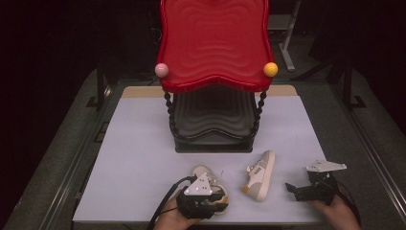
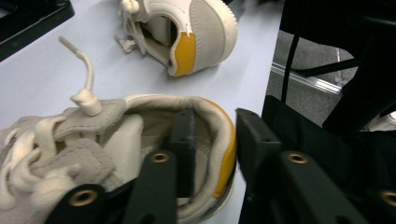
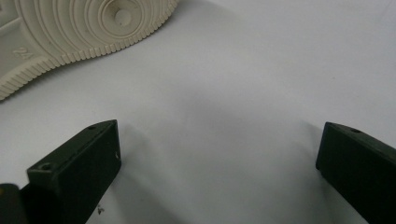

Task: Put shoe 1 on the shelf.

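Left gripper view: left gripper [image 2: 210, 154] jaws pinch near shoe [image 2: 116, 154] heel, thin hold, may slip. Right gripper [image 3: 219, 158] jaws wide, empty.

Moulded numeral "24" on the cream rubber outsole of the sneaker [image 3: 70, 32] lying on its side, seen in the right gripper view near the upper left corner, just beside the ridged tread rings. No other lettering, brand mark or sign is legible in any view.
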`<action>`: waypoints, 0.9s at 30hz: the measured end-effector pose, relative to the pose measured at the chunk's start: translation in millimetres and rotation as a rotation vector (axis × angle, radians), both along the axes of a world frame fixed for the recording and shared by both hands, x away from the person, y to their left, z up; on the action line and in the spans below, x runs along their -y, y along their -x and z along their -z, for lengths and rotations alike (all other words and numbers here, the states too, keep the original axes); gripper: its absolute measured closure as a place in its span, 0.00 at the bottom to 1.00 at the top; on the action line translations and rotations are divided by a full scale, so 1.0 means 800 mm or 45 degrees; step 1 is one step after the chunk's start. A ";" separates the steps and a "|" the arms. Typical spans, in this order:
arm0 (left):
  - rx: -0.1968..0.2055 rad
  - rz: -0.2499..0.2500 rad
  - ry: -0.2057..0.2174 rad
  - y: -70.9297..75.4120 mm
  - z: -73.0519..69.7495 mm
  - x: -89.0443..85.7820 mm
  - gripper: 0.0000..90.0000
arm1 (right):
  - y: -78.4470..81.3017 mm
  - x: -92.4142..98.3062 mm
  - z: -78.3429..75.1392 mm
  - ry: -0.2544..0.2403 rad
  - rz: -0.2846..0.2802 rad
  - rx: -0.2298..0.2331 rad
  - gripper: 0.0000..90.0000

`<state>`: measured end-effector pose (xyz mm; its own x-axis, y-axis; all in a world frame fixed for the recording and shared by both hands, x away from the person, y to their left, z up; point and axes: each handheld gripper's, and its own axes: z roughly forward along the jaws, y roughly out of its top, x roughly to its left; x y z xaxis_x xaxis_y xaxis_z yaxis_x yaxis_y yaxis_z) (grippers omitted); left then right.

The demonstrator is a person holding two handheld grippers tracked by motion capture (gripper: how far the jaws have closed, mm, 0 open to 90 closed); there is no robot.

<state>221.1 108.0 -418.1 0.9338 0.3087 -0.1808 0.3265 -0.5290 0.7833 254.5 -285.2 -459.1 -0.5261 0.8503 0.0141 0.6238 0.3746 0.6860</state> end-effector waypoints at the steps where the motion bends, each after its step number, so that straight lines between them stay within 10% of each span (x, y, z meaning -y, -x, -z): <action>1: -0.008 0.005 0.004 -0.001 0.000 0.000 0.79 | 0.000 0.000 0.000 0.000 0.000 0.000 0.00; 13: -0.051 0.060 0.031 -0.009 -0.014 -0.007 0.86 | 0.000 0.000 0.000 0.000 0.000 0.000 0.00; 27: 0.070 0.184 -0.003 -0.011 -0.058 0.000 0.86 | 0.000 0.000 0.000 -0.001 0.000 0.001 0.00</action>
<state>229.6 108.2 -371.8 0.9770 0.1708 -0.1278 0.2036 -0.5692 0.7966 254.7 -285.3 -459.2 -0.5262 0.8503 0.0143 0.6233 0.3742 0.6867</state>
